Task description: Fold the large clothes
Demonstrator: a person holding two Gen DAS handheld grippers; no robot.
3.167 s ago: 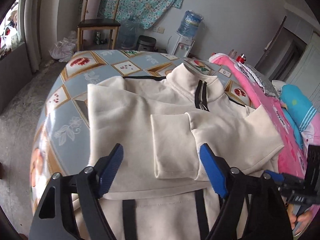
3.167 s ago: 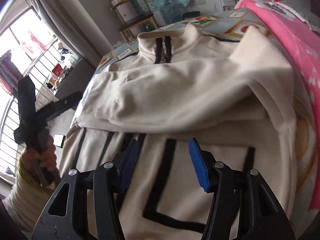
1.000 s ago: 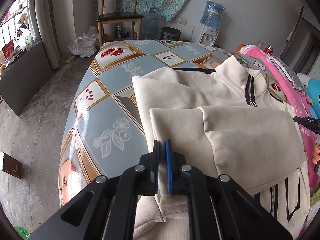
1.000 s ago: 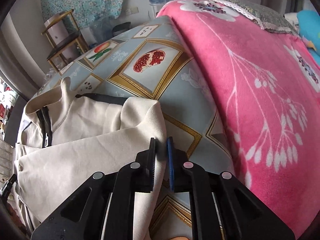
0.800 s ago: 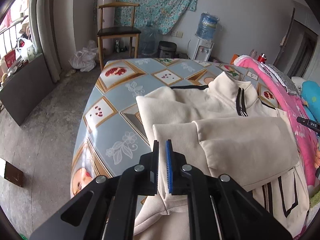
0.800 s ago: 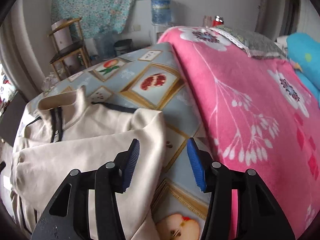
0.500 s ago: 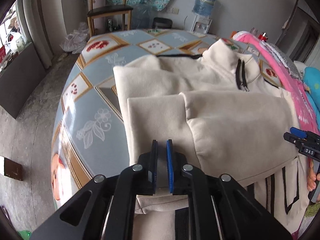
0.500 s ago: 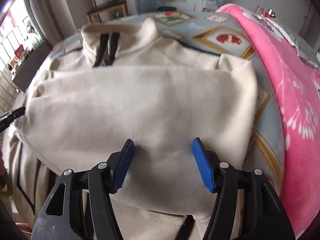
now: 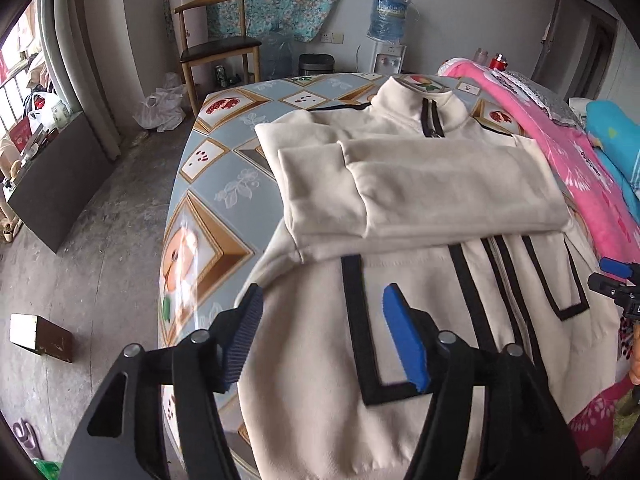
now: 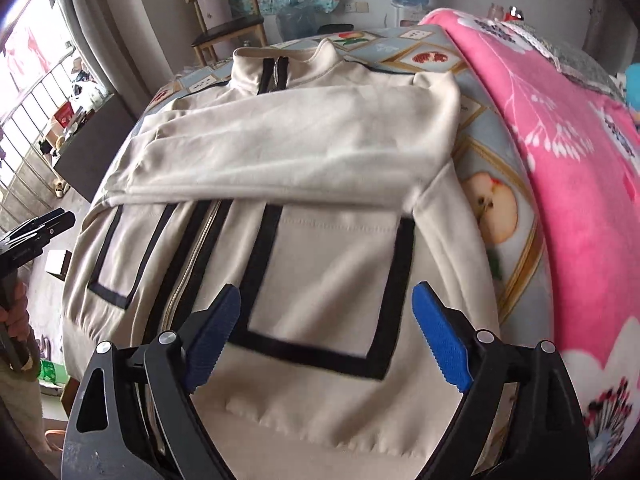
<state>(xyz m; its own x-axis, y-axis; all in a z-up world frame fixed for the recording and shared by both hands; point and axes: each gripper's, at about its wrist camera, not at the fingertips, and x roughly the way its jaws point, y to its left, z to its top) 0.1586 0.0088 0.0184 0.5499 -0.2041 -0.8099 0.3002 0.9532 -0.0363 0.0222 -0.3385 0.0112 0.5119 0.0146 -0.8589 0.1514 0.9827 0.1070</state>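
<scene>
A cream zip jacket (image 9: pixel 440 184) with black trim lies face up on the patterned table (image 9: pixel 216 184). Both sleeves (image 10: pixel 300 132) are folded flat across its chest, and the hem hangs toward me. My left gripper (image 9: pixel 322 296) hovers over the lower left front by a black pocket outline; its jaws are opening with nothing between them. My right gripper (image 10: pixel 326 292) hovers over the lower right pocket, its jaws also opening and empty. Each gripper shows at the edge of the other view: right gripper (image 9: pixel 616 276), left gripper (image 10: pixel 36 228).
A pink flowered blanket (image 10: pixel 560 120) covers the table's right side, close to the jacket. The table's left edge (image 9: pixel 172 240) drops to a concrete floor with a small brown box (image 9: pixel 40 338). A wooden chair (image 9: pixel 216 40) and a water dispenser (image 9: pixel 388 32) stand by the far wall.
Both grippers let go of the folded sleeves, right first, then left. They pulled back from the chest to the lower front near the hem, jaws now apart.
</scene>
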